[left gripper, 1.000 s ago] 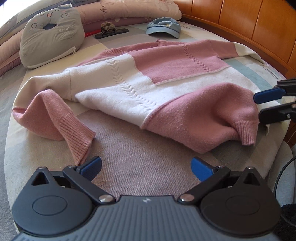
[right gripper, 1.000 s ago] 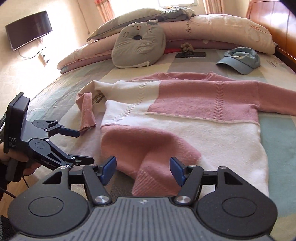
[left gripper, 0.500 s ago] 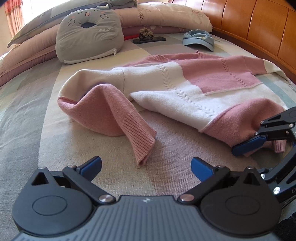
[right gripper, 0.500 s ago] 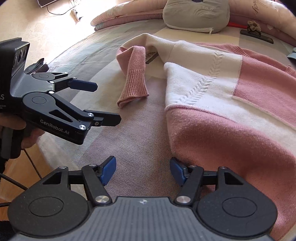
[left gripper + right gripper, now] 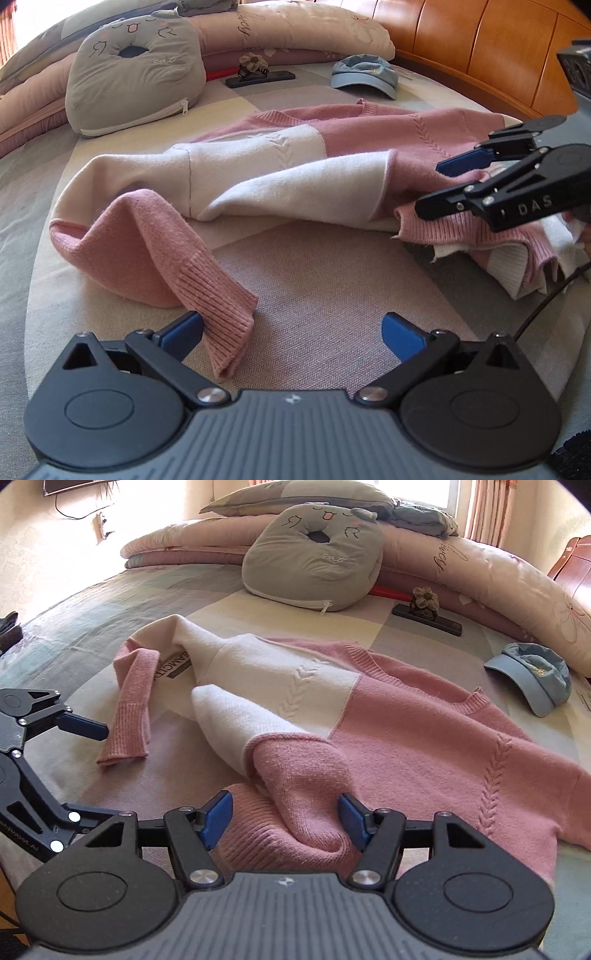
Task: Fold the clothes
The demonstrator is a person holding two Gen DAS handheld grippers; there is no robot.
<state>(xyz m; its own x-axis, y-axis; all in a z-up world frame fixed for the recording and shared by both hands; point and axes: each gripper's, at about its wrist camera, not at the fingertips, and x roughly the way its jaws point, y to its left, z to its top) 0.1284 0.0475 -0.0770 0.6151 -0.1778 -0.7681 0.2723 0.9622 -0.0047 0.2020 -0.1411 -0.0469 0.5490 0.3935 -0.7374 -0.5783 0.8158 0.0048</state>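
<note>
A pink and white knit sweater (image 5: 295, 177) (image 5: 406, 731) lies spread on the bed, partly bunched. Its left sleeve is folded over, with the pink ribbed cuff (image 5: 221, 314) (image 5: 127, 723) pointing at me. My left gripper (image 5: 291, 332) (image 5: 110, 771) is open wide; the cuff's end rests just inside its left finger, without being pinched. My right gripper (image 5: 285, 818) (image 5: 443, 184) is open and straddles a raised pink fold by the sweater's ribbed hem. The fold fills the gap between the pads, which do not squeeze it.
A grey cat cushion (image 5: 136, 77) (image 5: 314, 565) leans on a rolled quilt (image 5: 480, 572) at the back. A blue cap (image 5: 364, 74) (image 5: 532, 675) and a dark flat bar with a flower clip (image 5: 258, 75) (image 5: 424, 618) lie beyond the sweater. The wooden bed frame (image 5: 480, 55) curves along the right.
My right gripper has swung from the bare bedcover onto the sweater's pink hem fold, which now sits between its fingers. My left gripper moved closer to the sleeve cuff. Both stayed open.
</note>
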